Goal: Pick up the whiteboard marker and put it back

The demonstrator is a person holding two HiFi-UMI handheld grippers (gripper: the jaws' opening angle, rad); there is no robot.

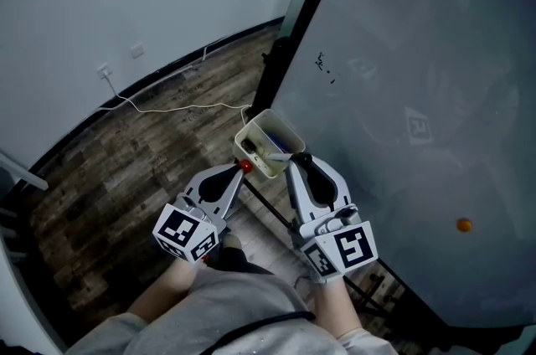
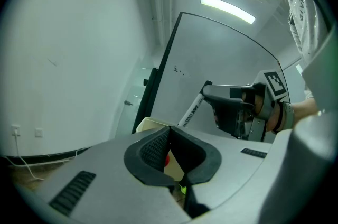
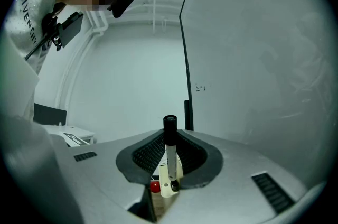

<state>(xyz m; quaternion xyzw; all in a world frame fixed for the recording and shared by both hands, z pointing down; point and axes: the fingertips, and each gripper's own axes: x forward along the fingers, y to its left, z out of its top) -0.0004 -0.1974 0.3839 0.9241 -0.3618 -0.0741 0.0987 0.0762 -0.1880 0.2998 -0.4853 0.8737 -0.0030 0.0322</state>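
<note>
Cream-coloured box (image 1: 256,121) hangs at the lower edge of the whiteboard (image 1: 419,94), above the wooden floor (image 1: 126,169), and everything else sits around it. The right gripper (image 1: 301,162) is just beside the box on the whiteboard side. Its jaws are clamped on the marker (image 3: 170,159), which has a white barrel and a black cap pointing away from the box. The marker's lower end is at the box's mouth; whether it touches the box cannot be told. The left gripper view shows the same marker (image 2: 191,111) slanting down toward the box (image 2: 150,123).

The left gripper (image 1: 241,172) is on the other side of the box, near its front wall. Its jaws are closed together with nothing between them. A small red piece (image 1: 246,166) sits at the box's near corner, right by the left gripper's tips. A white cable (image 1: 167,106) trails across the floor beyond the box. An orange dot (image 1: 463,224) is on the whiteboard, well apart from the box.
</note>
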